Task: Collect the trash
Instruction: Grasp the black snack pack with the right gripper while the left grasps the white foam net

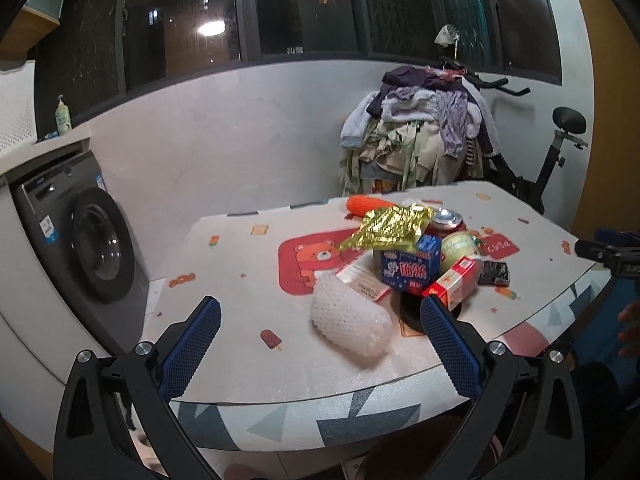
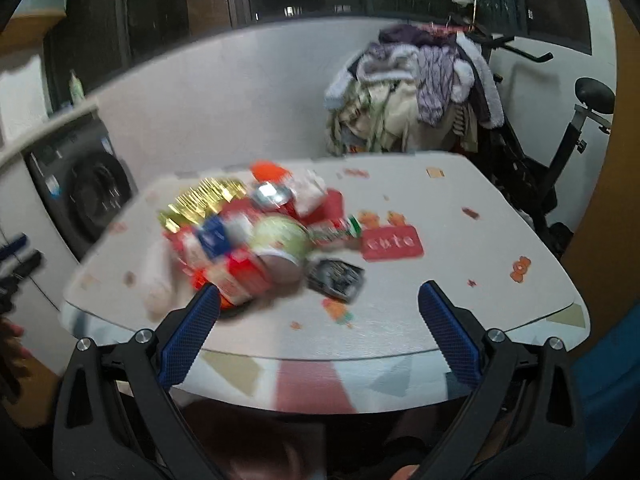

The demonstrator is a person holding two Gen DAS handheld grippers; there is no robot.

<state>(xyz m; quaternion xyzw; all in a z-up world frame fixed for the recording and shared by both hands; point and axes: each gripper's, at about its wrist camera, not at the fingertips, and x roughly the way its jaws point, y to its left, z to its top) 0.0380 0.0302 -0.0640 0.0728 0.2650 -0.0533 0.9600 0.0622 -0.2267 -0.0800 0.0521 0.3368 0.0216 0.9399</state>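
A heap of trash lies on the table [image 1: 248, 364]: a white foam net sleeve [image 1: 348, 320], a gold foil wrapper [image 1: 388, 228], a blue carton [image 1: 408, 266], a red box [image 1: 454, 284], a green-lidded cup [image 1: 460, 250], a can [image 1: 446, 218], an orange item [image 1: 366, 205] and a black packet [image 1: 494, 273]. My left gripper [image 1: 320, 344] is open, its fingers flanking the foam sleeve from the near side. My right gripper [image 2: 318, 336] is open over the table's near edge. The right wrist view is blurred; its heap shows the gold wrapper [image 2: 202, 202], cup [image 2: 280, 236] and black packet [image 2: 336, 280].
A washing machine [image 1: 88, 240] stands left of the table. A chair piled with clothes [image 1: 420, 136] and an exercise bike [image 1: 556, 160] stand behind it, under dark windows. The right gripper's tip [image 1: 608, 256] shows at the left wrist view's right edge, with a hand [image 1: 630, 328] below.
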